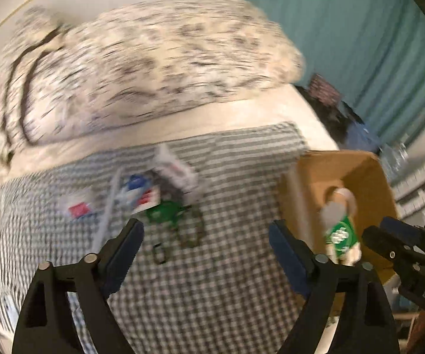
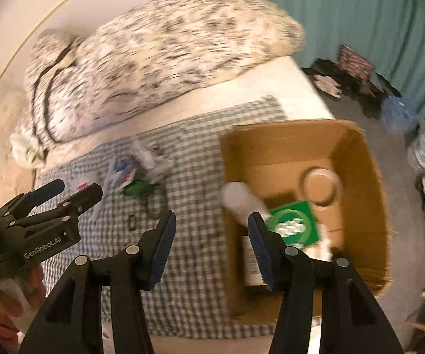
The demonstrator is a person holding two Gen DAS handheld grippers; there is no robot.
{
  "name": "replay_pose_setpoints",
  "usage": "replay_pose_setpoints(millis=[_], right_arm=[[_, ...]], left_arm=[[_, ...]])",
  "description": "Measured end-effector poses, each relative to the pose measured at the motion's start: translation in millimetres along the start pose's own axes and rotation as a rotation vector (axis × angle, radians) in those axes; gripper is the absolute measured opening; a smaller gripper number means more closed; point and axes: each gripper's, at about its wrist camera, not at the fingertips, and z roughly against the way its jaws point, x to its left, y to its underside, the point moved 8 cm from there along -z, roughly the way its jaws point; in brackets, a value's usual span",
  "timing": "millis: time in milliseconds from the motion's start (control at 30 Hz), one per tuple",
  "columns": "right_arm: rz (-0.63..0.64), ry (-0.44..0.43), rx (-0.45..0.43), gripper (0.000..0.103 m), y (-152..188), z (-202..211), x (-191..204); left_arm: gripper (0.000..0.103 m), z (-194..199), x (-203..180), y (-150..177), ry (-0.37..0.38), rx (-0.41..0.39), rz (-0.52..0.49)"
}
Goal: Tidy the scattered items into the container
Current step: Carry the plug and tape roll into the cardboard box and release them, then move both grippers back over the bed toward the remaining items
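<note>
Both grippers hang empty above the bed: the left gripper (image 1: 206, 236) has its jaws spread wide over the checked cloth (image 1: 212, 280) in the lower middle of its view, and the right gripper (image 2: 211, 227) is likewise spread, straddling the near left wall of the cardboard box (image 2: 357, 194) that fills the right half of its view. Inside the box lie a white bottle with a green label (image 2: 292, 224), a roll of tape (image 2: 321, 185) toward the upper right of the floor, and what looks like a dark jar (image 2: 252, 259) along the left wall, so part of the tidying appears done. Left of centre in the left wrist view a cluster remains on the cloth: a small green item (image 1: 162, 211), red, white and blue packets (image 1: 137, 191), a crumpled white wrapper (image 1: 174, 165), a red-marked packet (image 1: 78, 206) further left, and a small dark clip (image 1: 159, 253) below them. Motion blur hides finer detail. By this count roughly half the work is left, with the loose cluster next.
</note>
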Motion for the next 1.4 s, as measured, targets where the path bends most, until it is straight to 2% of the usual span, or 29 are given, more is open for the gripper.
replay_pose_setpoints(millis=[200,333,467,700,933,1400], right_arm=[[0.116,-0.023,0.024,0.051,5,-16,67],[0.163,-0.037,0.048,0.064,11,-28,100],[0.162,-0.048,0.066,0.074,14,-43,123],[0.154,-0.049,0.136,0.077,21,-75,142],[0.148,-0.050,0.175,0.077,22,-106,145],[0.157,-0.037,0.244,0.077,27,-186,134]], left_arm=[[0.093,6,66,20,-0.058,0.003,0.096],[0.096,10,104,27,-0.106,-0.010,0.140],[0.097,9,133,35,-0.114,0.002,0.175],[0.097,-5,162,46,-0.137,0.033,0.201],[0.097,-34,180,53,-0.139,0.083,0.214],[0.097,-132,188,64,-0.122,0.200,0.195]])
